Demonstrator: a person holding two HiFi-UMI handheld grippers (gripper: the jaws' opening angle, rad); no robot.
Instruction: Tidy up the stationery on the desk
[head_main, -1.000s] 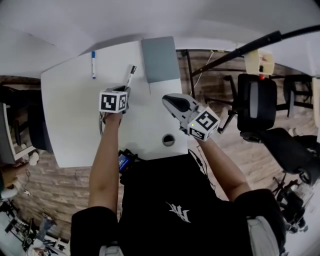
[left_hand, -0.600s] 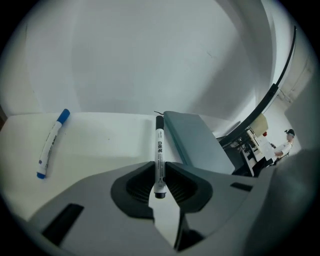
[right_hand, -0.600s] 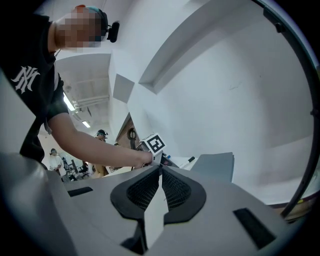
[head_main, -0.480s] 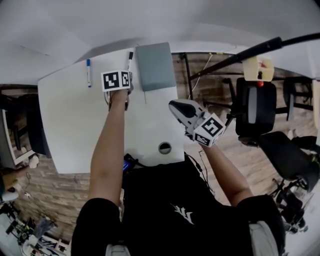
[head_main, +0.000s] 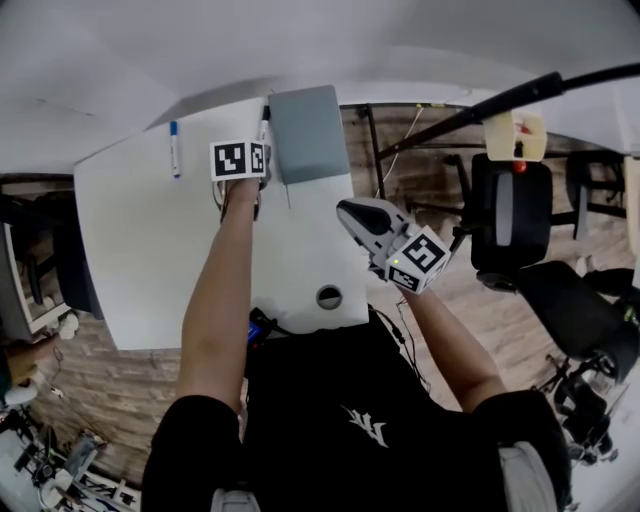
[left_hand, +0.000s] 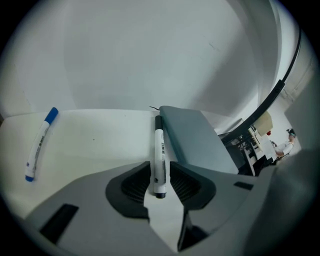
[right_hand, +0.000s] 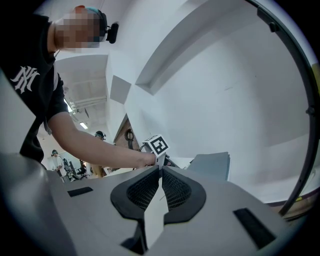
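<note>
The white desk (head_main: 150, 260) carries a grey folder (head_main: 308, 133) at its far edge. The left tongs (left_hand: 160, 181) point down at the desk beside the folder; their jaws have just been opening and now stand released, pads clear of the black marker (left_hand: 159, 155) lying between them. That marker rests flat on the desk along the folder's left edge. The right tongs (right_hand: 160, 172) are clenched on nothing, over the desk's right side. A blue marker (left_hand: 39, 145) lies well to the left.
</note>
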